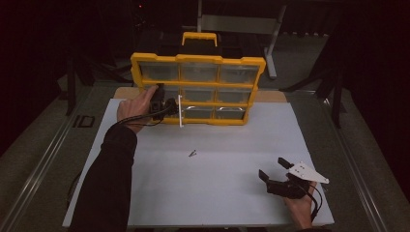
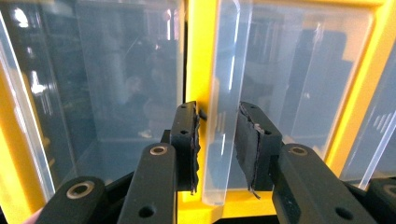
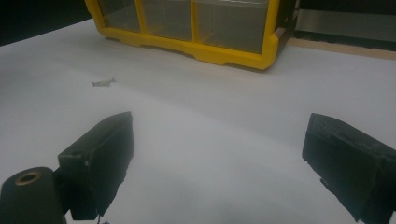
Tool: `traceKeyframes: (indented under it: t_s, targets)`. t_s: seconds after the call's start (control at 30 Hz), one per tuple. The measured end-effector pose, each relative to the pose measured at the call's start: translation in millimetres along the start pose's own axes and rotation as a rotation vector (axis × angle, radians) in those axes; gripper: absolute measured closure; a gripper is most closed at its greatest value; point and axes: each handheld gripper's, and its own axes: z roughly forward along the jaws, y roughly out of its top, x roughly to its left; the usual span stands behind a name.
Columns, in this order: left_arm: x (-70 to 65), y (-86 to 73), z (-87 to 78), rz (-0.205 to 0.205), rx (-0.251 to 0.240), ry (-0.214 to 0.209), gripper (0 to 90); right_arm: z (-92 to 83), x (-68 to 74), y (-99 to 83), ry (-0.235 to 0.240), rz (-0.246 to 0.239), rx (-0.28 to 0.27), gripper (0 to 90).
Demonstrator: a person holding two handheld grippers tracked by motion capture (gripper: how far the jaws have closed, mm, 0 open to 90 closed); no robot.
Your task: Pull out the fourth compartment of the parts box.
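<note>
Two hand-held grippers are working at a white table surface [image 1: 212,193], on which a yellow parts organizer [image 1: 198,89] with clear-fronted compartments is standing upright near the far edge. The left gripper [image 2: 218,140] is reaching at the organizer's lower left compartment, where a clear plastic drawer front [image 2: 224,116] is sticking out edge-on between its two black jaws. The jaws are standing narrow around this clear panel; the left gripper view is showing the pads [image 2: 247,144] just beside the plastic on either side, and whether they are already pressing on it cannot be told. In the high view the same panel is showing as a thin white upright strip [image 1: 181,111] at the organizer's front, with the left gripper [image 1: 169,107] just beside it. The right gripper [image 1: 275,169] is resting near the near right corner of the surface, well apart from the organizer, its jaws standing wide with nothing between them. One small metal screw [image 1: 192,154] is lying loose near the middle of the surface, between the organizer and the near edge. Judged from this state, the work is at an early stage: the drawer is being taken hold of, it is hardly drawn out as yet, and the screw is not yet put away.
</note>
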Motion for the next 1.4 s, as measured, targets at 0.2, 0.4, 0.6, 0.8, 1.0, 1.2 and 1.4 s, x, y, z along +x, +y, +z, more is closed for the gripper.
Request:
traceKeyframes:
  t_s: [0.2, 0.4, 0.6, 0.8, 1.0, 1.2, 1.4]
  targets:
    - [-1.9, 1.5, 0.8, 0.022, 0.004, 0.014, 70.6, -0.3, -0.1, -0.1, 0.001, 0.002, -0.001, 8.9]
    - [-8.2, 2.8, 1.2, 0.069, 0.016, 0.059, 71.3, -0.2, 0.0, 0.0, 0.0, 0.002, 0.0, 8.9]
    - [-8.2, 2.4, 1.5, 0.069, 0.016, 0.041, 77.7, -0.2, -0.2, -0.1, 0.0, 0.002, 0.0, 8.9]
    - [-9.1, 1.0, -0.1, 0.046, 0.008, 0.045, 79.3, -0.3, -0.7, -0.2, 0.0, 0.003, -0.001, 8.8]
    - [-9.9, -1.6, -4.6, 0.038, -0.008, 0.043, 79.2, -0.2, -0.6, -0.2, 0.0, 0.003, -0.001, 8.9]
    - [-1.5, -3.0, -2.5, 0.003, -0.011, -0.018, 72.4, 0.3, -0.1, -0.2, 0.001, -0.001, 0.003, 8.9]
    - [4.5, -2.2, 0.9, -0.001, 0.007, -0.079, 71.7, 0.3, -0.3, -0.2, 0.001, 0.001, 0.003, 8.9]
